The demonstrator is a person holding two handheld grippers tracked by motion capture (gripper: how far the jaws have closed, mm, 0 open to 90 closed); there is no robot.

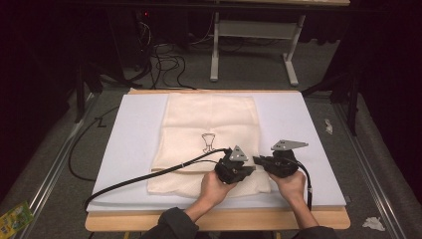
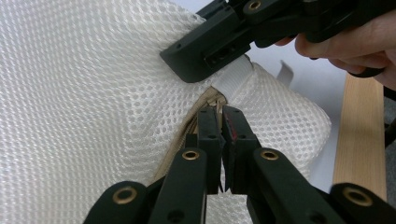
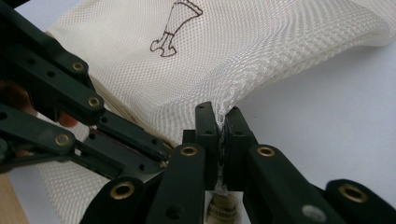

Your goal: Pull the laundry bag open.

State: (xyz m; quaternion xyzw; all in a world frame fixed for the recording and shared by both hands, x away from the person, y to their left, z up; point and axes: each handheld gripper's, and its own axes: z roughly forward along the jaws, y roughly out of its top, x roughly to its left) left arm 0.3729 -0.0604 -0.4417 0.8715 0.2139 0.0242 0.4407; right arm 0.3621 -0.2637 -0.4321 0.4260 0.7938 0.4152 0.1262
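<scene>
Lying flat on the pale blue-white foam table mat — a cream mesh laundry bag with a small brown drawing. Clamping its near edge: left gripper, jaws together on the tan zipper pull — right gripper, jaws pinching bunched mesh just beside.

A pale blue-white mat covers a wooden surface, whose light wood edge shows along the near side. Around it lies grey carpeted floor. Beyond the far edge stands a white metal frame with two legs, and dark cables lie tangled on the floor beside it. A green packet lies at the near left, and crumpled white scraps lie at the right.
</scene>
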